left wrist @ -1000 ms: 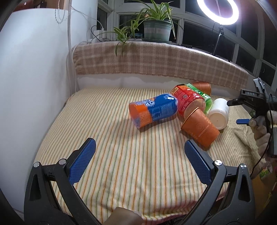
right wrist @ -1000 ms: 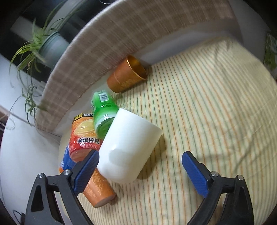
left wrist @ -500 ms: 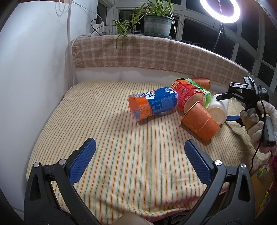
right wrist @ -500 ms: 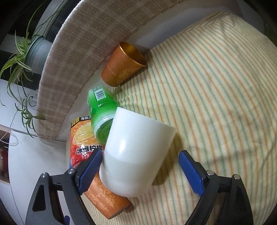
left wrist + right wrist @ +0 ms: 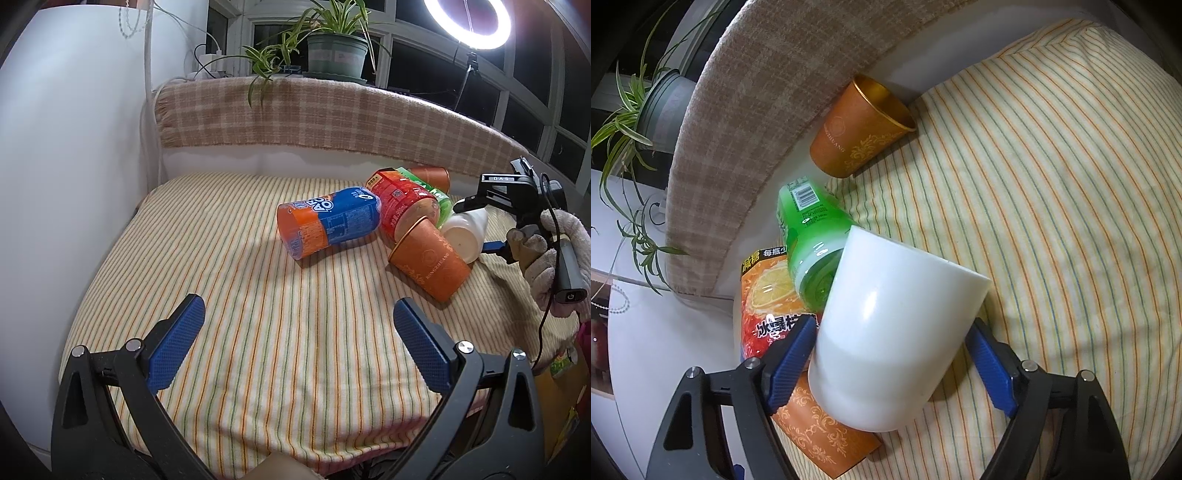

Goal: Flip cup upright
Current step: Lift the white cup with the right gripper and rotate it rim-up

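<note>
A white cup (image 5: pixel 894 332) lies on its side on the striped cloth, its base toward the camera. My right gripper (image 5: pixel 892 365) is open, with its blue pads on either side of the cup's base, close to touching. In the left wrist view the cup (image 5: pixel 463 234) lies at the right of the pile, with my right gripper (image 5: pixel 484 225) around it. My left gripper (image 5: pixel 295 345) is open and empty, low over the near part of the cloth. An orange cup (image 5: pixel 428 262) lies on its side next to the white cup.
A blue and orange bottle (image 5: pixel 328 225), a red bottle (image 5: pixel 402 206) and a green bottle (image 5: pixel 809 240) lie in a pile. A second orange cup (image 5: pixel 857 129) lies by the plaid back ledge (image 5: pixel 332 114). A white wall (image 5: pixel 66 166) stands at the left.
My right gripper has moved forward onto the white cup, and its pads have narrowed around the cup's base. My left gripper has drawn back and risen slightly.
</note>
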Motion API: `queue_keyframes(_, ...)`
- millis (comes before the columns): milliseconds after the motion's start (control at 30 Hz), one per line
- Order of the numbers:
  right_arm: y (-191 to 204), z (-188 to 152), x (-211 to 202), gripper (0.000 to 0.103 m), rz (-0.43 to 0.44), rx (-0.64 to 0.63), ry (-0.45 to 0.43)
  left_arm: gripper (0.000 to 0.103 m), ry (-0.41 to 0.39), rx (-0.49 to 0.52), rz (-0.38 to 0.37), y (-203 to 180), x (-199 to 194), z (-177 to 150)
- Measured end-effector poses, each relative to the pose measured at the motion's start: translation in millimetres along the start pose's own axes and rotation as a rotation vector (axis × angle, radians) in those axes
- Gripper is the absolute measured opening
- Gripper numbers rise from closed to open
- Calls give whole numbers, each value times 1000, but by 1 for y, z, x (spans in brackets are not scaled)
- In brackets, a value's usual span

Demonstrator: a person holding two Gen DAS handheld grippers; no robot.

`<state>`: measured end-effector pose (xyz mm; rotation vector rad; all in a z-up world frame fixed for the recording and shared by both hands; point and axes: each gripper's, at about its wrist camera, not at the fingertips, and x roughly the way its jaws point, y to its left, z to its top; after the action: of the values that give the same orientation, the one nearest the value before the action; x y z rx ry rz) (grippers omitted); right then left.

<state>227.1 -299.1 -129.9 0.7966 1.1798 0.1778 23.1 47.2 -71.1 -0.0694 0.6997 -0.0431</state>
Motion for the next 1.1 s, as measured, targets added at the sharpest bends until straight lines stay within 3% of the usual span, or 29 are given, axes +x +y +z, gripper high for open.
queue_keyframes(567, -19, -8, -24, 79, 92, 10, 17, 103, -7, 21, 0, -10, -3, 2)
queue_keyframes(1100, -37, -36, -72, 77, 152, -21, 11, 103, -12, 44, -2, -23, -4, 1)
